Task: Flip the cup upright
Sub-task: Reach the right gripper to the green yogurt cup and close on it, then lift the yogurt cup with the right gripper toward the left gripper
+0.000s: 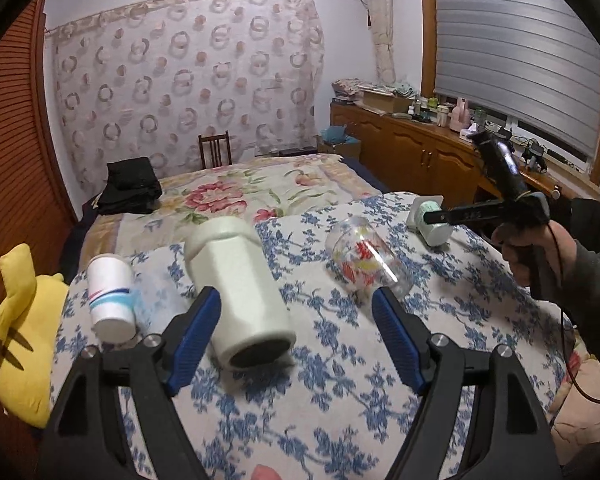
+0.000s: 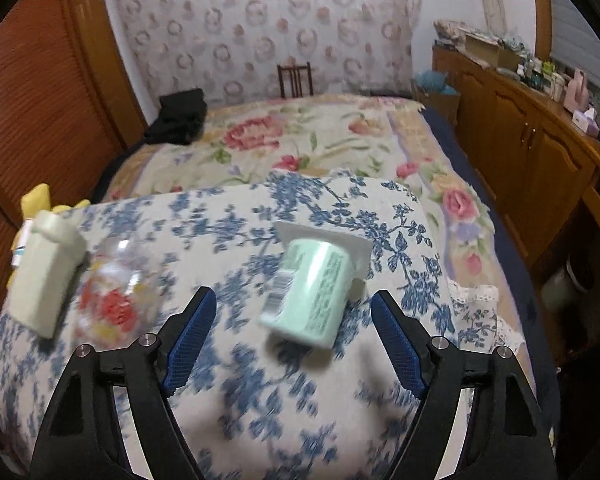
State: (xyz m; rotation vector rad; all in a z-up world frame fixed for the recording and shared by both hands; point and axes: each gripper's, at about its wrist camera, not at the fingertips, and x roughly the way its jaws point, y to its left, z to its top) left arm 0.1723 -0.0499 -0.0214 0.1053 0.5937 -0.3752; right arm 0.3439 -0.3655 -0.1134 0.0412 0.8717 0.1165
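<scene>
Several cups lie on their sides on the blue-flowered cloth [image 1: 340, 360]. A tall white cup [image 1: 236, 288] lies with its base toward me, between the open fingers of my left gripper [image 1: 296, 320]. A clear glass with a red and yellow print [image 1: 366, 260] lies to its right. A white paper cup with blue stripes [image 1: 110, 294] lies to the left. A mint-green cup [image 2: 308, 288] with a white square rim lies just ahead of my open, empty right gripper [image 2: 292, 320]. That gripper also shows in the left wrist view [image 1: 440, 216], beside the mint cup [image 1: 434, 228].
A yellow plush toy [image 1: 20, 332] lies at the cloth's left edge. Beyond the cloth is a floral bed cover [image 1: 240, 196] with black folded clothes [image 1: 130, 186]. A wooden cabinet [image 1: 416, 152] with bottles and boxes runs along the right.
</scene>
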